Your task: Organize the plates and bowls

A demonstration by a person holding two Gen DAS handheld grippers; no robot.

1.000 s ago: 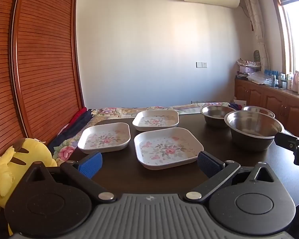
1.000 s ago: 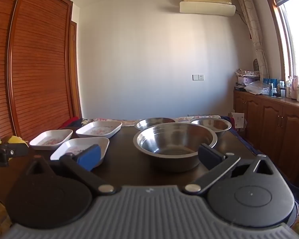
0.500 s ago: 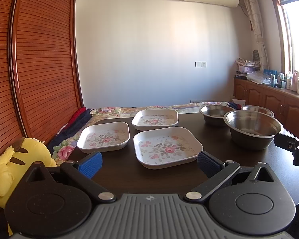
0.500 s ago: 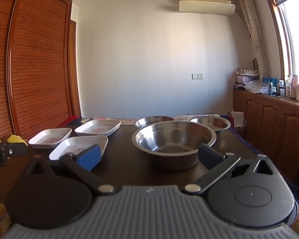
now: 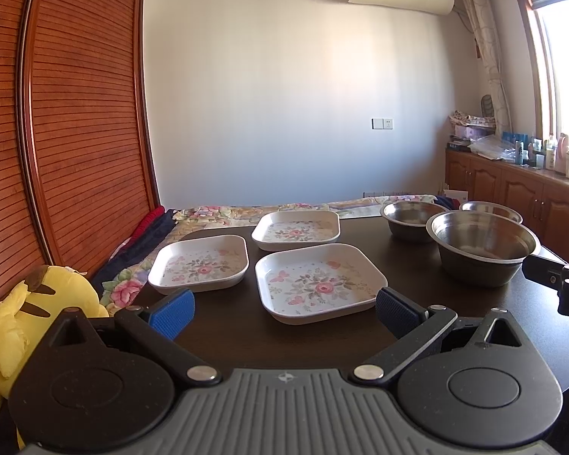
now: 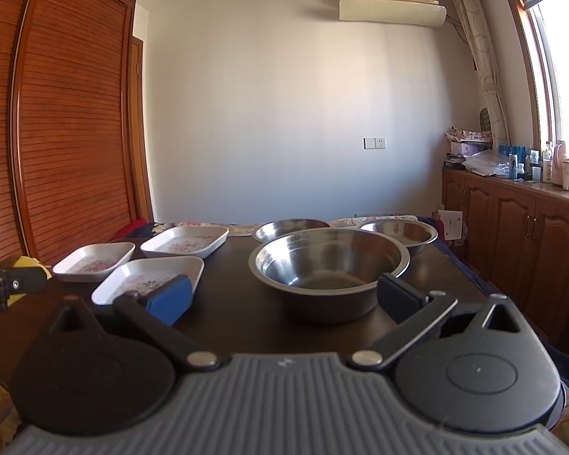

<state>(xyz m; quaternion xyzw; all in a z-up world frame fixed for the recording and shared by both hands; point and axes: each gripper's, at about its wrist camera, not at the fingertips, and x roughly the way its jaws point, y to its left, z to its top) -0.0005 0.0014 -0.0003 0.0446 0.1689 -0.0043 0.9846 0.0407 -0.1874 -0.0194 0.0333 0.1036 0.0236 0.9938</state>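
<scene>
A dark wooden table (image 5: pixel 227 333) carries three square floral plates and three steel bowls, all lying singly; nothing is stacked, so the organizing appears not yet begun. The left tool (image 5: pixel 282 309) hovers over the table's near edge with its blue pads spread wide and nothing between them, facing the nearest plate (image 5: pixel 316 280); a second plate (image 5: pixel 201 263) lies just to that plate's left and a third plate (image 5: pixel 296 225) behind. The right tool (image 6: pixel 282 295) is likewise released and empty, facing the large bowl (image 6: pixel 328 269); two smaller bowls (image 6: pixel 402 231) sit behind it. Judging from this, gathering the plates together and nesting the bowls all remains.
</scene>
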